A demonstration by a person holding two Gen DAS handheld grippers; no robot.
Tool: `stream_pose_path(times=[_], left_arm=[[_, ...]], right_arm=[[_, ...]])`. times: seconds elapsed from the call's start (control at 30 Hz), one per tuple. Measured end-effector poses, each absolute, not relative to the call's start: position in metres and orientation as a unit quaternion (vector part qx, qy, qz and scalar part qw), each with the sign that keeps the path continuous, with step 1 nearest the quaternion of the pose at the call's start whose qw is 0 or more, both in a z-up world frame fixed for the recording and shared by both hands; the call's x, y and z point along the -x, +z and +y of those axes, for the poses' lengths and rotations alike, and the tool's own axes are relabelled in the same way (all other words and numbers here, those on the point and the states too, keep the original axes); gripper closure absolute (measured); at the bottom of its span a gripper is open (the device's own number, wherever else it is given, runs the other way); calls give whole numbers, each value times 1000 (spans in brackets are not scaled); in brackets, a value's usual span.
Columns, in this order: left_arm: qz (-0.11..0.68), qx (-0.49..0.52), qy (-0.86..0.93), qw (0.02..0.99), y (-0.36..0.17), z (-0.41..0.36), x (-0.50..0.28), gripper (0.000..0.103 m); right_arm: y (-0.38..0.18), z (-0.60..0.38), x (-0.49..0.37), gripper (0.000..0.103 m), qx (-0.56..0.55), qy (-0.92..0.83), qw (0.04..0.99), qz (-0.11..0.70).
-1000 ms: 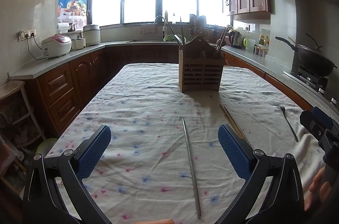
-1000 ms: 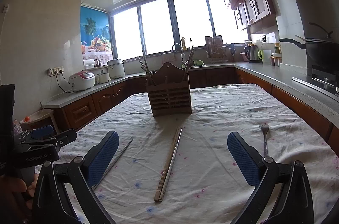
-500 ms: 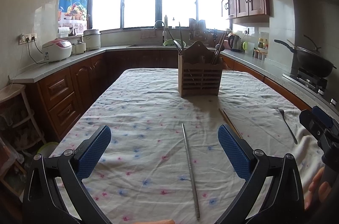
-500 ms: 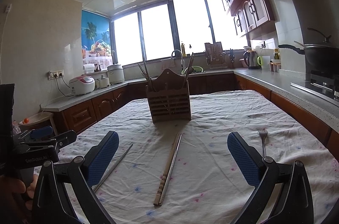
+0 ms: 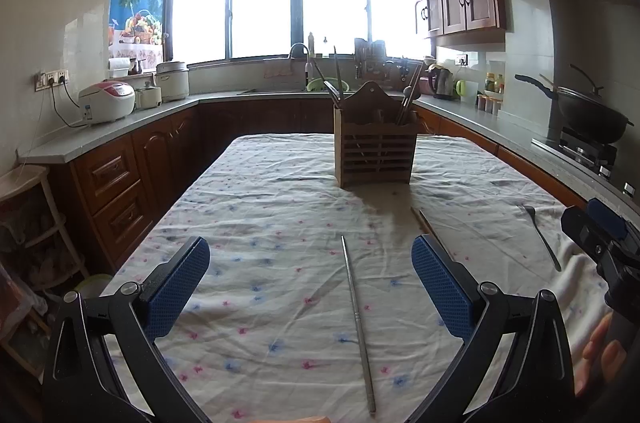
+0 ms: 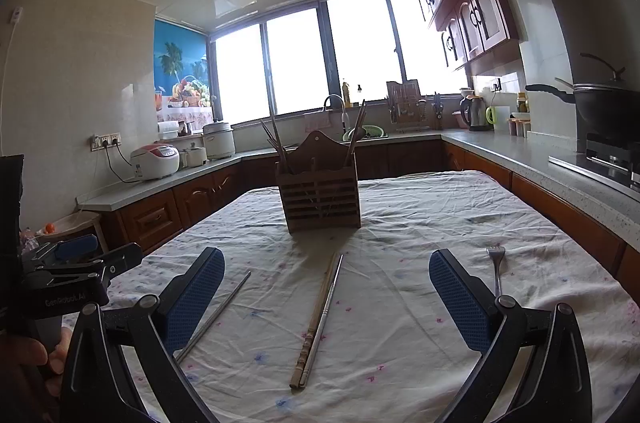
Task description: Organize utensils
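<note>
A long bench covered in a white cloth with small pink and blue flowers (image 5: 280, 207) fills the middle of both views. At upper centre stands a slatted brown wooden utensil holder (image 5: 375, 151), with several sticks and handles poking from its top. The left gripper (image 5: 310, 283) hangs low over the cloth, its blue-padded fingers (image 5: 176, 287) spread wide and empty. The right gripper (image 6: 326, 297) hovers likewise, released, grasping nothing. A thin silver metal chopstick (image 5: 357, 319) lies loose at lower centre of the left view. In the right view a brown wooden chopstick and a metal one (image 6: 318, 319) lie side by side, centre frame. A silver fork (image 6: 496, 267) rests at right, apart from them.
</note>
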State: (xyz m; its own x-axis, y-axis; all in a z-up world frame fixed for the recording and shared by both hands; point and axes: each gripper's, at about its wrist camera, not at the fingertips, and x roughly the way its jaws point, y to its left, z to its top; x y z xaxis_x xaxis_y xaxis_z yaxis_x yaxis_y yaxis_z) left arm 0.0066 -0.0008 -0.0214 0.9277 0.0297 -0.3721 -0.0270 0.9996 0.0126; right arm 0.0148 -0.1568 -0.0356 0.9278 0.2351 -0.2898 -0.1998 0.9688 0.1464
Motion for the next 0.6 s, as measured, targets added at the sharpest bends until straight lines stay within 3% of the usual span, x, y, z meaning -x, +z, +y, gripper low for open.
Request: stream_pose_path(times=[0.6], left_arm=[[183,-5,20,983,-21,-2,-5,0]], right_arm=[[-36,-157,-15,0,-57,111,980,155]])
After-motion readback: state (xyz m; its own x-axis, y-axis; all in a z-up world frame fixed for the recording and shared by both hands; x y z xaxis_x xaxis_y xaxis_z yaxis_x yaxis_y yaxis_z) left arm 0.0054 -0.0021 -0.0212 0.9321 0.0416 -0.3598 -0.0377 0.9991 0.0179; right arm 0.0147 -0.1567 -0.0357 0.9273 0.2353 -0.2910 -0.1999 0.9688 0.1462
